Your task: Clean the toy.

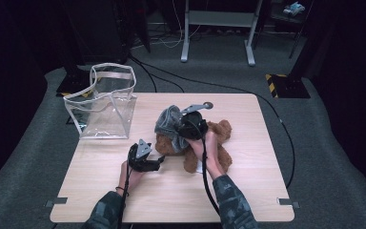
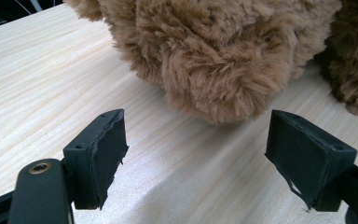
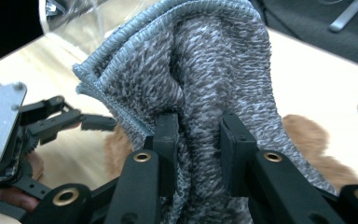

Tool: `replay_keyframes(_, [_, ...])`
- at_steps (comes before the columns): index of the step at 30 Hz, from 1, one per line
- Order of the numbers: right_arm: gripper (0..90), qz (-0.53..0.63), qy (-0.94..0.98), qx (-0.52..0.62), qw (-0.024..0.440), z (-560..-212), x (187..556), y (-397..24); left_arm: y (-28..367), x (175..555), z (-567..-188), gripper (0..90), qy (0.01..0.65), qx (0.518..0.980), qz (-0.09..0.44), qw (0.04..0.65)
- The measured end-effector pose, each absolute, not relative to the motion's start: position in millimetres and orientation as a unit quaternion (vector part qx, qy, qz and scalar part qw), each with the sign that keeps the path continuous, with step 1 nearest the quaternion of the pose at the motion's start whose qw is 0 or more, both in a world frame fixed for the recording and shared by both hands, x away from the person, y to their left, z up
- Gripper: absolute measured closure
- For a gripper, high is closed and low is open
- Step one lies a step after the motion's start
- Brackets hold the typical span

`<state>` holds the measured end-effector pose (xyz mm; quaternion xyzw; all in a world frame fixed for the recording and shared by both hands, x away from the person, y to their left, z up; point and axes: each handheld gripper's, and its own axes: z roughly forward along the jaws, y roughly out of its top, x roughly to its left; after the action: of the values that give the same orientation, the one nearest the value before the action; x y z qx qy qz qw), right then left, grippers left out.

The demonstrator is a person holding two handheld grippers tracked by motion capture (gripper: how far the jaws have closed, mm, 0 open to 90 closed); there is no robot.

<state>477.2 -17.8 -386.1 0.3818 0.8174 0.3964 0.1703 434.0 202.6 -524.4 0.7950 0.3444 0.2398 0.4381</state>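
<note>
Grey knit cloth (image 1: 167, 122) sits mid-frame in the high view on a brown teddy bear (image 1: 219, 138), clamped by the right gripper (image 1: 183, 125). Left gripper view: left gripper (image 2: 196, 158) jaws apart, bear fur above. Right gripper view: cloth (image 3: 205, 79) pinched centre frame.

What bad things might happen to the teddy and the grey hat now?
1. The right gripper pinches only a fold of the grey knit hat, so the hat might slip out when pulled.
2. The left gripper is open in front of the teddy bear and grips nothing, so the bear could slide across the table as the hat is tugged.
3. The right gripper's cable lies across the bear and may snag it.
</note>
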Motion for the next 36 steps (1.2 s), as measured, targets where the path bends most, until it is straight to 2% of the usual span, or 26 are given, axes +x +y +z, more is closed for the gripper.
replay_keyframes(5, [71.3,0.378,0.835,0.368,0.158,-405,469,-5,203,434,-524,19.7,0.345,0.793,0.241,0.44])
replay_keyframes(14, [71.3,0.379,0.84,0.36,0.146,-421,444,-12,203,434,-524,19.6,0.344,0.794,0.243,0.438])
replay_keyframes(36, [71.6,0.354,0.847,0.384,0.099,-467,438,-14,203,434,-524,16.1,0.332,0.801,0.241,0.435])
